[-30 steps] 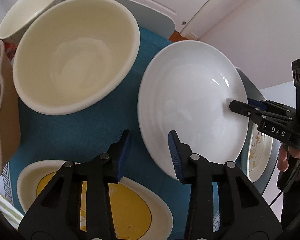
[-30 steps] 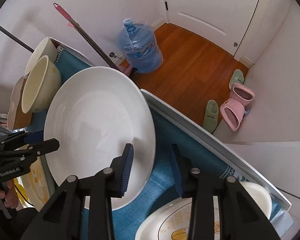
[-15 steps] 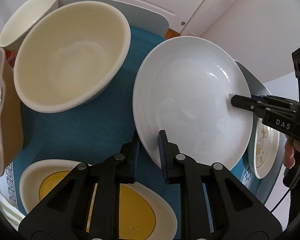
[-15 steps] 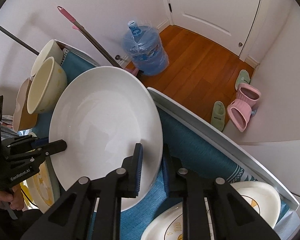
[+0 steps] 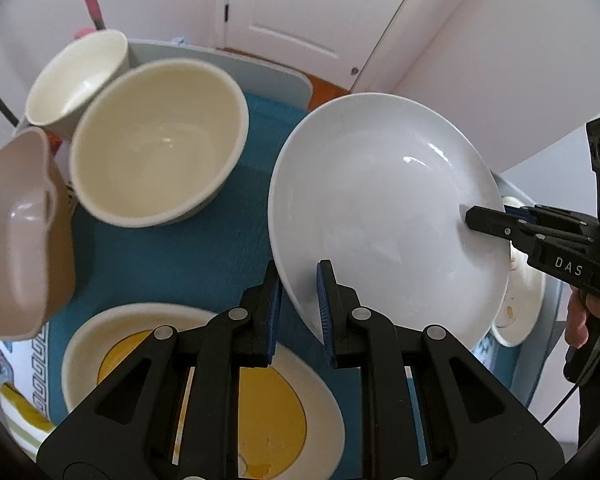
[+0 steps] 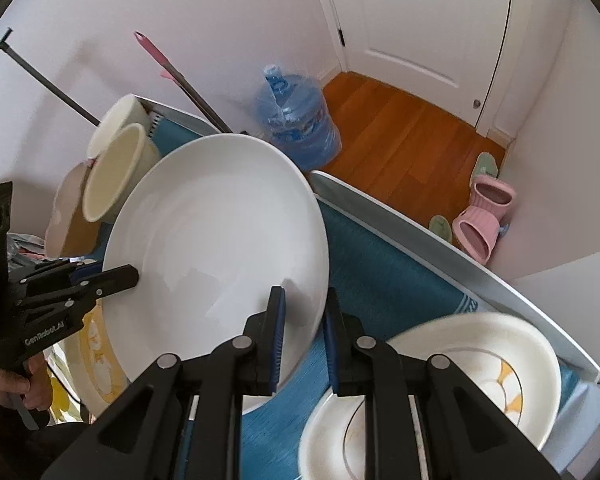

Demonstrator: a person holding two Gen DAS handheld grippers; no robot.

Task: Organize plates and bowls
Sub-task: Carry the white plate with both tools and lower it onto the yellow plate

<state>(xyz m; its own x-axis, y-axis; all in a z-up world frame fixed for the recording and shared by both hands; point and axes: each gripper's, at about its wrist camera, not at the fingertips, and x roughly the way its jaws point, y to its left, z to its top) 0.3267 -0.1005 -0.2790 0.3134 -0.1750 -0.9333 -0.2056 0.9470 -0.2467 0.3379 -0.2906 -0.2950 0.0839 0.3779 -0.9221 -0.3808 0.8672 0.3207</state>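
Note:
A large white plate [image 5: 384,208] is held tilted above the blue mat [image 5: 172,256]. My left gripper [image 5: 298,280] is shut on its near-left rim. My right gripper [image 6: 303,304] is shut on the opposite rim, and its black finger shows in the left wrist view [image 5: 488,218]. The plate fills the middle of the right wrist view [image 6: 220,240]. The left gripper also shows there at the plate's left edge [image 6: 116,276].
A large cream bowl [image 5: 156,140], a smaller cream bowl [image 5: 76,80] and a pinkish-brown dish [image 5: 16,232] stand at the left. A yellow-centred plate [image 5: 204,392] lies below the left gripper. Patterned plates [image 6: 472,376] lie at the right, by the table edge [image 6: 440,240].
Both grippers have closed on the plate's rim. The plate has risen off the mat and tilted.

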